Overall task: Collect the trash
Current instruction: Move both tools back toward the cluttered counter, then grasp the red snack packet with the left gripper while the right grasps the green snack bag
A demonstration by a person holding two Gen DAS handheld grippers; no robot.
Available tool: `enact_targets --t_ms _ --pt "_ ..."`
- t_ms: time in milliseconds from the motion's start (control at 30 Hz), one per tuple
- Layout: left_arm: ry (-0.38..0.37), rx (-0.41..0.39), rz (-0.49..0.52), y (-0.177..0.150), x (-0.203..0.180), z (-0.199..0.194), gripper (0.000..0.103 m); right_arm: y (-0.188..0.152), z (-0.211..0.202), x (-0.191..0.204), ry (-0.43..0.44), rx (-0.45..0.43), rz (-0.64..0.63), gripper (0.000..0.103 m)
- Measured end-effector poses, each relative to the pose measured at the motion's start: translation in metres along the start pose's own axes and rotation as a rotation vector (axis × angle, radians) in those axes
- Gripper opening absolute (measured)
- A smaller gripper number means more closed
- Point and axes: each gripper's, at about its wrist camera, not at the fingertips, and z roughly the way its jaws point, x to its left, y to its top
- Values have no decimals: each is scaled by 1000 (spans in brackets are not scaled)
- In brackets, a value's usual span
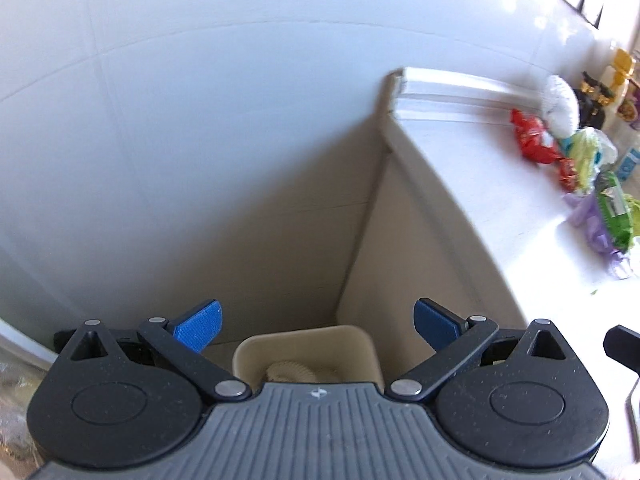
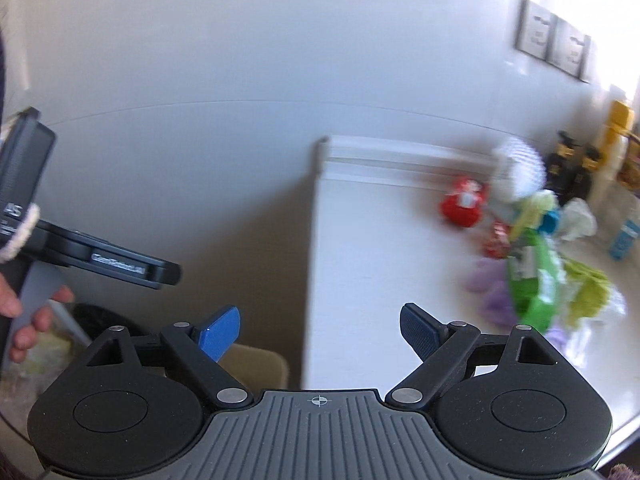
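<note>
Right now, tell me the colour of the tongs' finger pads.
Blue, on both tongs; the left wrist view shows the pads sharpest.

Little can be read. In the right wrist view, the left gripper [image 2: 96, 268] carries pale lettering along its black arm, too blurred to make out, and its body shows the letters "AS". Print on the wrappers on the countertop [image 2: 380, 280] is illegible.
</note>
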Motion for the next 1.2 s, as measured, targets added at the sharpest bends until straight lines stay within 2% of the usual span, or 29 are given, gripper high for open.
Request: enact_targets --t_ms 233,500,800,1200 --pt "-59 -22 62 24 -38 8 102 7 4 -58 -101 3 60 90" --pt "-134 -44 156 53 -96 33 102 2 8 -100 -179 7 146 90" --pt "-203 -72 261 76 -164 71 102 2 30 -142 -208 12 214 90" --pt "-257 -85 284 101 -215 113 102 -1 53 -176 -214 25 260 90"
